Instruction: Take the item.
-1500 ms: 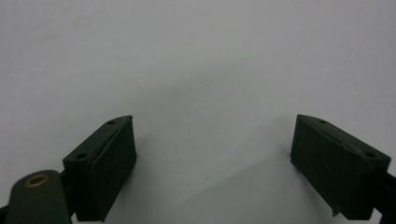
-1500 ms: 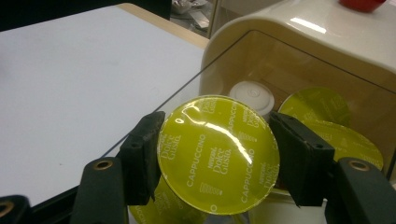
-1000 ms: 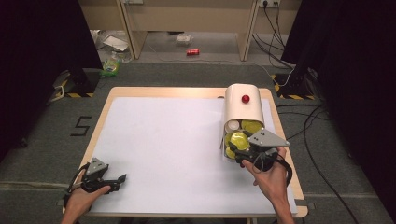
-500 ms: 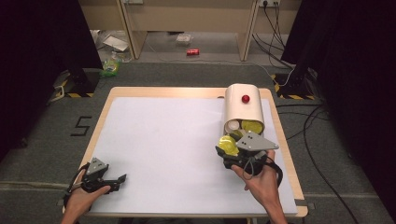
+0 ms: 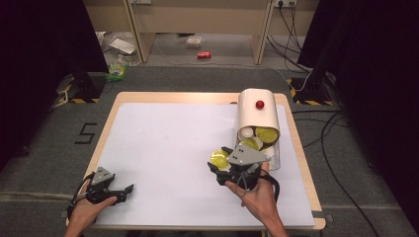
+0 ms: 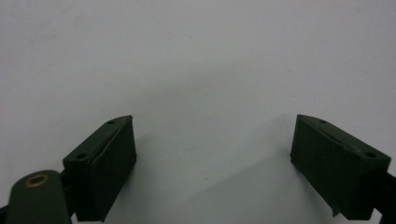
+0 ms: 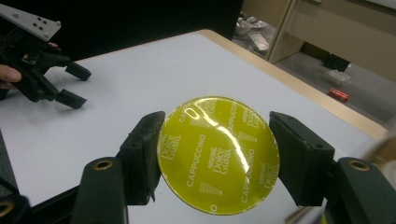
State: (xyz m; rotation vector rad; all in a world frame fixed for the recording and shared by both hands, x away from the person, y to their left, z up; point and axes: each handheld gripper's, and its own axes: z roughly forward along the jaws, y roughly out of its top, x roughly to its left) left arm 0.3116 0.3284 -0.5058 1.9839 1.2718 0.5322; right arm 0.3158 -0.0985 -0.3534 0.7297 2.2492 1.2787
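My right gripper point(image 7: 215, 140) is shut on a yellow coffee capsule point(image 7: 218, 154) with "Dolce Gusto Cappuccino" printed on its foil lid. In the high view this capsule point(image 5: 219, 158) is held above the white table, just left of a cream dispenser point(image 5: 257, 112) with a red knob. The dispenser's clear lower tray point(image 5: 273, 159) holds several more yellow and white capsules point(image 5: 266, 133). My left gripper point(image 5: 127, 190) rests near the table's front left corner, jaws open with nothing between them. In the left gripper view, the open gripper point(image 6: 212, 140) looks down on the bare white surface.
The white table top point(image 5: 163, 143) has a wooden rim point(image 5: 302, 163). Cables point(image 5: 341, 148) trail on the grey floor to the right. A red can point(image 5: 203, 55) and litter point(image 5: 118, 45) lie on the floor beyond the table. The left gripper point(image 7: 70, 84) is seen far off in the right gripper view.
My right gripper has drawn back and to the left from the dispenser tray, carrying one yellow capsule out with it. The left gripper has stayed put.
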